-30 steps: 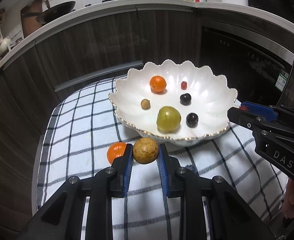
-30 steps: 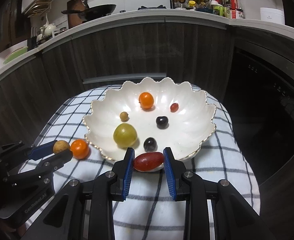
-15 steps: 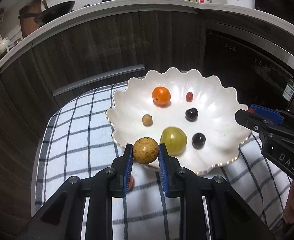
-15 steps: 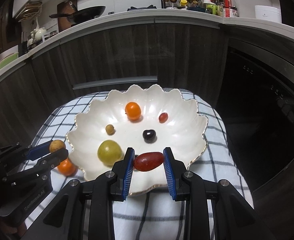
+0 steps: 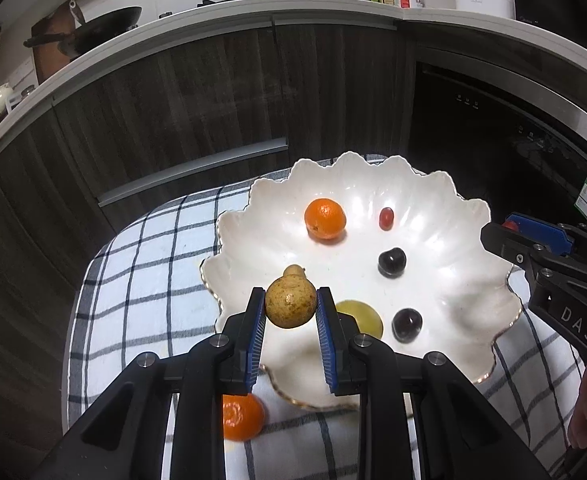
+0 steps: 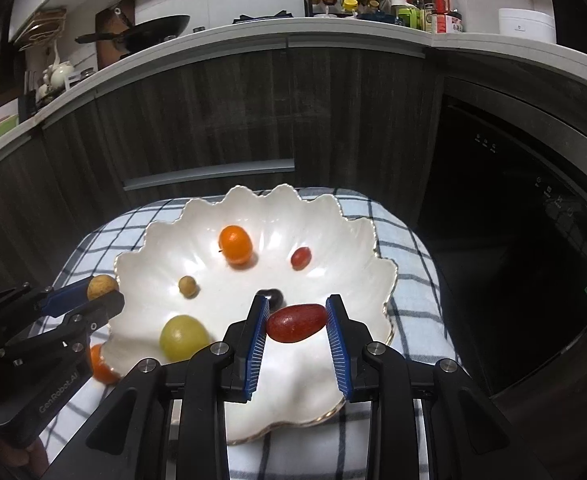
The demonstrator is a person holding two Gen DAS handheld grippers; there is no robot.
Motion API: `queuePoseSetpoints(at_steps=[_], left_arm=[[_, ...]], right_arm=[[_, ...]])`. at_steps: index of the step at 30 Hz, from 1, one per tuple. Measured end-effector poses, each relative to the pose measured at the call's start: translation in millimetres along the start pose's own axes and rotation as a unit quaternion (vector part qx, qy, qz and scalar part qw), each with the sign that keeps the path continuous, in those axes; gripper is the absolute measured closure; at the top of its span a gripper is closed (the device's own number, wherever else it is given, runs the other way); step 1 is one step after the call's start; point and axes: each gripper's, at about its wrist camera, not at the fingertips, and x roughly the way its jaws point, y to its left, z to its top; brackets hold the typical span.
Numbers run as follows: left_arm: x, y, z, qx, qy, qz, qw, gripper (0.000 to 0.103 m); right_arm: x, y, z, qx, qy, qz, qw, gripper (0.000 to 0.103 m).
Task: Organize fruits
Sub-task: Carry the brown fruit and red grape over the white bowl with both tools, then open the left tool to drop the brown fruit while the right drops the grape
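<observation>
A white scalloped bowl (image 5: 445, 236) (image 6: 345, 240) stands on a checked cloth. In it lie an orange (image 5: 325, 218) (image 6: 235, 244), a small red fruit (image 5: 386, 218) (image 6: 301, 257), two dark cherries (image 5: 391, 262), a green fruit (image 6: 184, 337) and a small tan fruit (image 6: 187, 286). My left gripper (image 5: 290, 307) is shut on a brown round fruit (image 5: 290, 307) above the bowl's near left rim. My right gripper (image 6: 296, 322) is shut on an oblong red fruit (image 6: 296, 322) above the bowl's near side. A second orange (image 5: 242, 416) lies on the cloth beside the bowl.
The checked cloth (image 5: 141, 280) covers a small rounded table. Dark cabinets (image 5: 197, 112) and an oven front (image 6: 525, 216) stand behind it. A counter above holds a wok (image 5: 93, 32) and bottles (image 6: 425, 8).
Both grippers have risen and moved forward over the bowl with their fruits still held. The orange on the cloth has dropped below the left gripper's fingers.
</observation>
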Motion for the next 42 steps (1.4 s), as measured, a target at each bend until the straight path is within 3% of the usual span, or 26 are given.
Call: queuePoseSetpoints(at_steps=[14,30,32,34,35,38,40,42], left_arm=[[26.1,5.6,18.2,-0.006,0.006,0.0,1.0,0.077],[53.4,8.0,21.4,-0.014,0.031,-0.013,0.9993,0.077],[53.8,8.4,21.5,-0.015,0.031,-0.013,0.9993,0.072],[50.8,9.5,21.8,-0.02,0.023,-0.006,0.9995,0.048],[49.4,9.6,22.0,-0.024,0.018,-0.002,0.9995,0.044],[45.9,10.5,23.4,-0.024,0.011,0.003,0.9997,0.042],[44.0,10.4,24.1,-0.021,0.009,0.006,0.9997,0.042],[42.0,11.0,24.3,-0.021,0.009,0.007,0.9997,0.041]], right_arm=[[23.7,-5.2,17.3,0.001,0.005,-0.013,1.0,0.072],[56.4,-11.0,25.8,0.006,0.038,-0.023,0.999,0.072],[58.0,-10.8,25.1,0.006,0.041,-0.023,0.999,0.072],[58.0,-11.0,25.0,0.006,0.041,-0.025,0.999,0.071],[58.3,-10.8,25.0,0.005,0.042,-0.025,0.999,0.071],[58.9,-11.0,25.4,0.006,0.044,-0.029,0.999,0.07],[57.3,-11.3,25.8,0.006,0.042,-0.031,0.999,0.064],[53.9,-11.8,26.5,0.009,0.036,-0.034,0.999,0.044]])
